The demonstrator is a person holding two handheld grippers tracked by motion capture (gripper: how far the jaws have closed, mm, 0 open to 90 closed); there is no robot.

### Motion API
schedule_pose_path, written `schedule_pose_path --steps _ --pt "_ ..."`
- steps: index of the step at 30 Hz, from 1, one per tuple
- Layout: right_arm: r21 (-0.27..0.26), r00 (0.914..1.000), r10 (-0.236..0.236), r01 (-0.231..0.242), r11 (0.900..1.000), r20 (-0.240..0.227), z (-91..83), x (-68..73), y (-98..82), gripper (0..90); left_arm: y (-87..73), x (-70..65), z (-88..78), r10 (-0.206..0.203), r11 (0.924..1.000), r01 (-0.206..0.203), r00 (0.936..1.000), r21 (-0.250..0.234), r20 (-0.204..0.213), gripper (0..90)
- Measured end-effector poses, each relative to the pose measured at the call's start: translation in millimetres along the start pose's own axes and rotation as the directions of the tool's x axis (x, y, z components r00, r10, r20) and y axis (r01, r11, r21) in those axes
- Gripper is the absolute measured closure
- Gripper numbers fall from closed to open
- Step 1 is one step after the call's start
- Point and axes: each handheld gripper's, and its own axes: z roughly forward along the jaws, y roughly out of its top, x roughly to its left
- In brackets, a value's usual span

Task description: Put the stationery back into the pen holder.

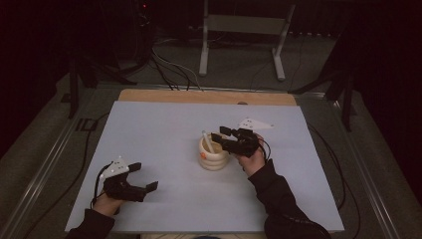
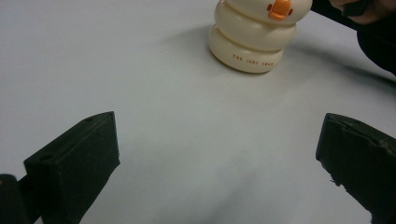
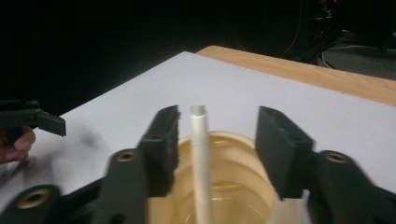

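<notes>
Nearest us, our right gripper (image 3: 217, 144) reaches level over the cream ringed holder (image 1: 213, 157), its jaws standing partly apart either side of the white pen (image 3: 201, 163), which stands in the holder; the pads seem clear of it, though blur makes this uncertain. Our right forearm angles in from below. Our left gripper (image 1: 141, 177) rests low near the grey mat's (image 1: 164, 124) front corner, jaws wide, holding nothing.

Lab-like recording room, dim. Pale grey sheet (image 1: 164, 149) covers light wooden tabletop (image 1: 206, 96). Grey carpet floor beyond, black cables (image 1: 169, 69) trailing across it. Grey metal stand with two splayed legs (image 1: 241, 30) behind table. Dark tripod legs (image 1: 74, 84) at left, black surroundings.
</notes>
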Motion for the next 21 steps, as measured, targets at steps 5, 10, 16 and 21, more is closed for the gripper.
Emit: schedule_pose_path --steps 5,10,16,21 --pt "0.006 0.9998 -0.019 0.019 1.000 -0.007 -7.1 1.3 7.1 30.1 -0.2 0.0 0.0 0.001 1.0000 -0.001 1.0000 0.004 0.000 0.0" --pt "0.017 0.9990 -0.044 0.044 0.999 0.003 -15.1 0.2 10.3 20.2 -0.2 0.0 0.1 0.000 1.0000 0.000 1.0000 0.002 -0.001 0.0" --pt "0.039 0.9965 -0.081 0.080 0.996 0.020 -28.5 -2.0 10.8 7.4 0.4 -0.3 -0.2 0.001 1.0000 -0.001 1.0000 0.002 -0.001 0.0" --pt "0.046 0.9944 -0.104 0.104 0.994 0.014 -43.7 -9.2 9.1 0.0 -0.1 -0.3 -0.2 0.000 1.0000 -0.001 1.0000 -0.001 -0.003 0.0"
